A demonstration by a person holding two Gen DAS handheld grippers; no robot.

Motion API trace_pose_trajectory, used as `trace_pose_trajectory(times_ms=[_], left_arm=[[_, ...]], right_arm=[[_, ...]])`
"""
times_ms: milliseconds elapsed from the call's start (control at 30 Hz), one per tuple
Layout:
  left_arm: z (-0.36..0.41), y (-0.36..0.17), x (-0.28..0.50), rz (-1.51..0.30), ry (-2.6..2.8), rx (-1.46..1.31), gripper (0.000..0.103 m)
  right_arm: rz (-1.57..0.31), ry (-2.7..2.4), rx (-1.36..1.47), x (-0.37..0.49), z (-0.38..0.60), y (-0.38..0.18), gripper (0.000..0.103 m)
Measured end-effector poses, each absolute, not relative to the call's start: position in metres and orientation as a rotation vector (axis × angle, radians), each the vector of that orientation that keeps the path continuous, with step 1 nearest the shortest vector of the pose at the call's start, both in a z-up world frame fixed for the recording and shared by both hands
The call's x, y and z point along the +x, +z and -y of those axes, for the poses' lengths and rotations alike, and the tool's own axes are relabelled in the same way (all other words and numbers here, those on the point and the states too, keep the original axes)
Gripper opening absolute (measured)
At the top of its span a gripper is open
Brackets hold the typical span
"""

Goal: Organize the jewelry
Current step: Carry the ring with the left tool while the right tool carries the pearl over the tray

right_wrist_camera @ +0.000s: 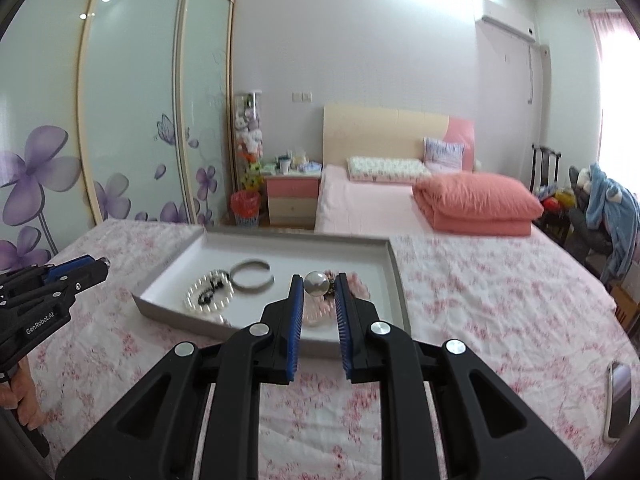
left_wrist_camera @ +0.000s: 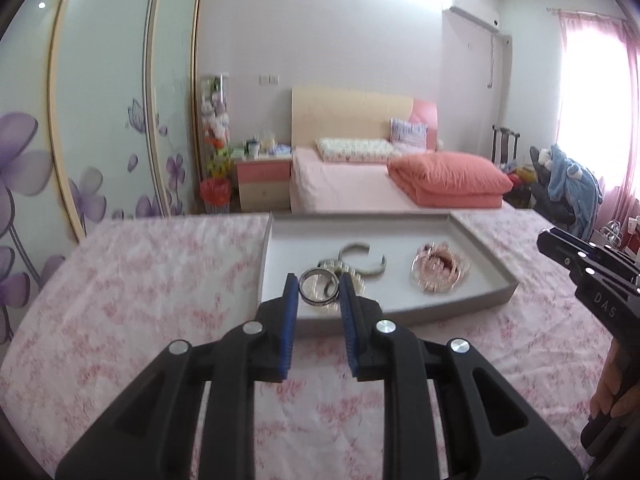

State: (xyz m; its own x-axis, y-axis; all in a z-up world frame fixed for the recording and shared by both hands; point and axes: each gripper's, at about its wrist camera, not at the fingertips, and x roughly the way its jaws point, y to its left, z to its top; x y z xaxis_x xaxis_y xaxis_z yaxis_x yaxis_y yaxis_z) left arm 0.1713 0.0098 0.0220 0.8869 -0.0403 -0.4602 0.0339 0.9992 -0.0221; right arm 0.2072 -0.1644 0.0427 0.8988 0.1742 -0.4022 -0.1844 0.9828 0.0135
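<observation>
Gripping a dark metal ring (left_wrist_camera: 317, 287) between its blue pads, the left gripper (left_wrist_camera: 319, 286) holds it up in front of the grey tray (left_wrist_camera: 472, 236), clear of the tray floor. That ring stands nearly upright and its open face is turned toward the camera, so the hole looks back along the fingers and slightly upward; being round, it has no real long axis. The right gripper (right_wrist_camera: 318, 285) is closed on a shiny silver ball (right_wrist_camera: 317, 283), pinched at the very tips of its fingers and held above the near right part of the tray. Something small and dark hangs just behind the ball, too blurred to name. On the tray floor lies an open silver bangle (right_wrist_camera: 252, 276), flat, with its gap turned toward the far right corner. Left of it in the right wrist view rests a pearl bracelet (right_wrist_camera: 208, 300) with dark beads (right_wrist_camera: 212, 294) lying on it. A pink beaded bracelet (left_wrist_camera: 438, 270) sits at the right end of the tray. The tray rests on a pink floral bedspread (left_wrist_camera: 140, 280), its long side running across both views.
</observation>
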Motion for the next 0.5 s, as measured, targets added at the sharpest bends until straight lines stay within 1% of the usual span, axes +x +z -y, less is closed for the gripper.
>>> trace_pose_trajectory(times_ms=[233,500], left_arm=[[-0.001,0.045,0.175,-0.399,-0.039,-0.021,0.021],[0.009,0.052,0.182,-0.38,-0.053,-0.02,0.021]], right_arm=[[-0.338,0.178,-0.037,0.212,0.154,0.061,0.017],[-0.3,0.179,-0.022,0.217,0.151,0.07,0.017]])
